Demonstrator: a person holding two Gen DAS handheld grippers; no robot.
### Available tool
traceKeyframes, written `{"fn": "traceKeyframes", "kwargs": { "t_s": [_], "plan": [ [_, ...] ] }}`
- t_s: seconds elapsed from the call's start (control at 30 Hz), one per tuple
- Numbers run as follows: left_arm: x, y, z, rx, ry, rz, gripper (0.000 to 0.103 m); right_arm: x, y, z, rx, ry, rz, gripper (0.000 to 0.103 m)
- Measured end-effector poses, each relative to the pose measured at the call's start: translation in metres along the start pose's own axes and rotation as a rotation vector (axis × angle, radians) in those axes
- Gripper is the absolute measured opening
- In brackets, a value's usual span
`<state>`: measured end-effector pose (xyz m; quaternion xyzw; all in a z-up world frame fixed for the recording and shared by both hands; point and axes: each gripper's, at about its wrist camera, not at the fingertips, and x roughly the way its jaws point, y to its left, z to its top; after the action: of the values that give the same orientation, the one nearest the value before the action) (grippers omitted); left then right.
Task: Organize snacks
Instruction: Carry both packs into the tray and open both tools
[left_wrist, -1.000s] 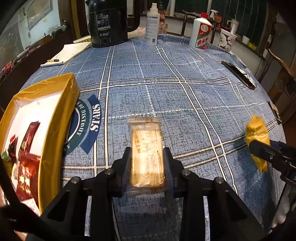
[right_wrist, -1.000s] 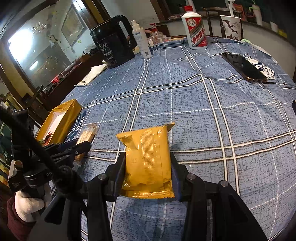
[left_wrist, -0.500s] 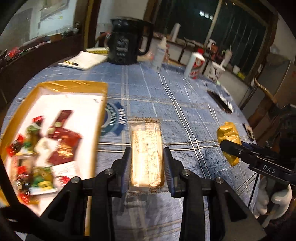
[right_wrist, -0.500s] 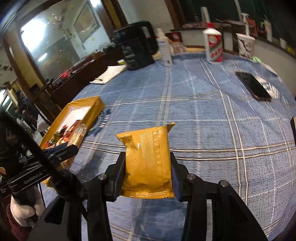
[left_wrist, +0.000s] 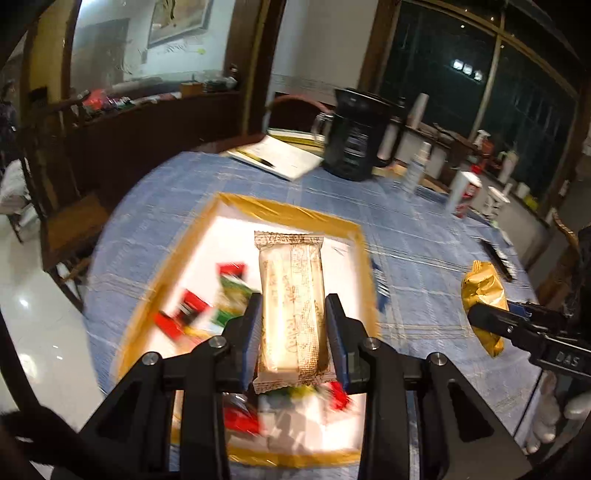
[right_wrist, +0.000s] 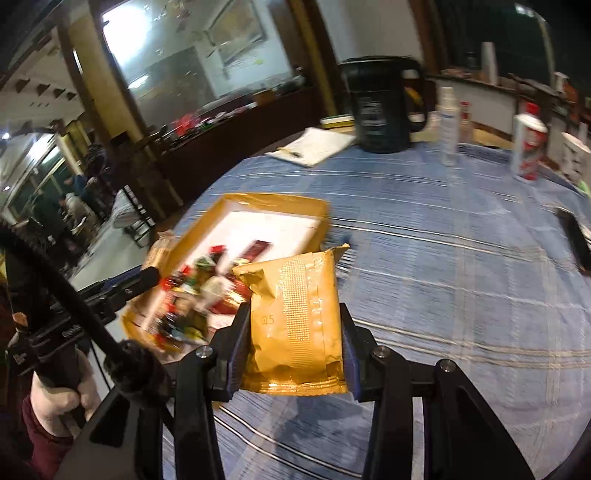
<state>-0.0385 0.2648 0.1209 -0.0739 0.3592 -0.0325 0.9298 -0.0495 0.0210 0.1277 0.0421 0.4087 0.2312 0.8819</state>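
The left gripper (left_wrist: 293, 321) pinches a pale, clear-wrapped biscuit bar (left_wrist: 291, 306) between its two fingers (left_wrist: 249, 325), the pads pressing on the long sides of the wrapper. The bar stands lengthwise between them, its crimped far end reaching well past the fingertips. Beneath and beyond those fingers lies a shallow gold-rimmed box (left_wrist: 284, 212) with a white floor, so the bar hangs above the box's inside. Small red, green and white wrapped snacks (left_wrist: 192, 314) lie blurred on the box floor, to the left of and under the fingers.

The right gripper (right_wrist: 293, 328) is clamped on a golden-yellow snack packet (right_wrist: 295, 321), its fingers (right_wrist: 238, 332) squeezing the packet's two sides; the packet's top edge rises above the fingertips and its lower seam hangs between the finger bases. From this gripper the gold box (right_wrist: 266, 203) sits ahead and to the left of the fingers, with the packet above the blue plaid tablecloth (right_wrist: 461, 266) just beside the box's near right corner. In the left wrist view the same yellow packet (left_wrist: 482, 291) shows far to the right of the left fingers, held over the cloth.

Farther beyond both pairs of fingers stand a black electric kettle (right_wrist: 384, 107), an open notebook (right_wrist: 314, 146), a white spray bottle (right_wrist: 448, 125) and a red-and-white bottle (right_wrist: 528, 146). A dark phone (right_wrist: 576, 240) lies to the right of the right fingers. A gloved hand (right_wrist: 55, 398) grips the left gripper's handle.
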Motion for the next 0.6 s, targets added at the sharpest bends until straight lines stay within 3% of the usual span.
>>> {"fn": "traceKeyframes", "kwargs": {
  "t_s": [0.1,0.23,0.6],
  "plan": [
    [0.012,0.012,0.016,0.000,0.002,0.048,0.035,0.024,0.019,0.021,-0.008,0.035,0.043,0.043],
    [0.037,0.031,0.019,-0.027,0.037,0.063,0.035,0.067,0.032,0.037,-0.013,0.075,0.022,0.043],
    [0.091,0.059,0.007,-0.096,0.154,0.050,0.036,0.154,0.034,0.035,0.021,0.160,-0.003,0.043]
  ]
}}
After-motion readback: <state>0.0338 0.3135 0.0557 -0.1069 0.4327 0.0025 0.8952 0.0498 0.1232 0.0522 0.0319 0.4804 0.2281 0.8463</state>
